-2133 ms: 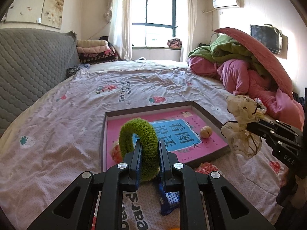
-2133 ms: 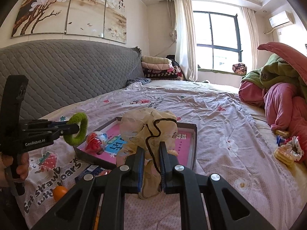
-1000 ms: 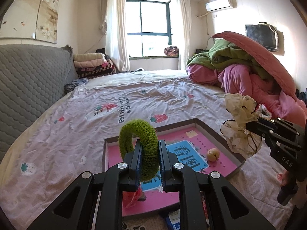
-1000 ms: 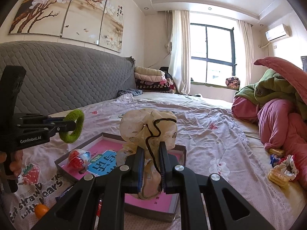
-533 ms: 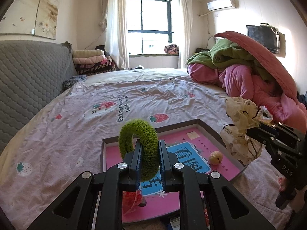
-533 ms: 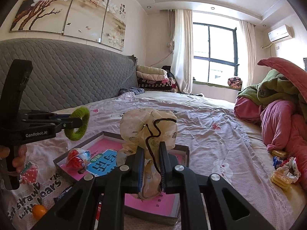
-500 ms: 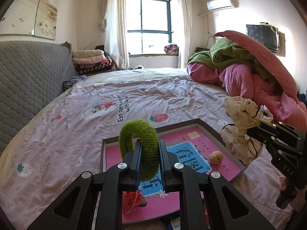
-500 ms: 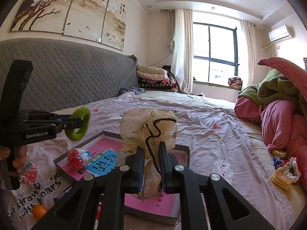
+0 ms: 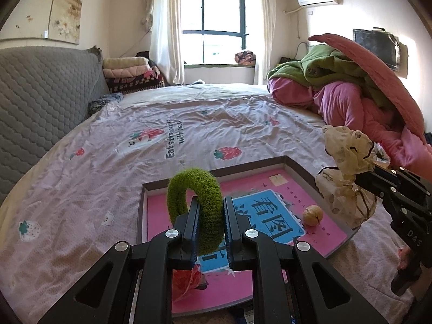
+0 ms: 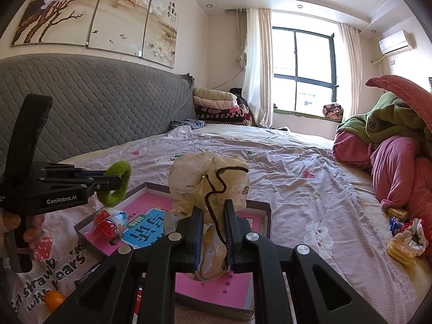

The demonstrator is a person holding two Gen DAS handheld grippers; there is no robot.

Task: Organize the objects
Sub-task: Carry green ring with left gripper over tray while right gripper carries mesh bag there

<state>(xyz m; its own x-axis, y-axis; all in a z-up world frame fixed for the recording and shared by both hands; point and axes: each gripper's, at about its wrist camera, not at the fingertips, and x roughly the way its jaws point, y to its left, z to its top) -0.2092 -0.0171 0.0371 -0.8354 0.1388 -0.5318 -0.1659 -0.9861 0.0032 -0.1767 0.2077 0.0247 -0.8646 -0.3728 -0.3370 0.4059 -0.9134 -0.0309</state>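
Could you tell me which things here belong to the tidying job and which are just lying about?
In the job:
- green scrunchie, held in the left gripper
- cream scrunchie, held in the right gripper
- tray
- nut
- red toy

Lying about:
- folded blankets
- bedding heap
- painting

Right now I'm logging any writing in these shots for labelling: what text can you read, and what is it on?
"GenRobot.AI": side of the left gripper.
"DAS": body of the right gripper.
"Eat strawberry with bears", partly creased: bedsheet.
"看图": blue panel in the pink box lid; smaller print there is unreadable.
Calligraphy on the wall painting: too small.
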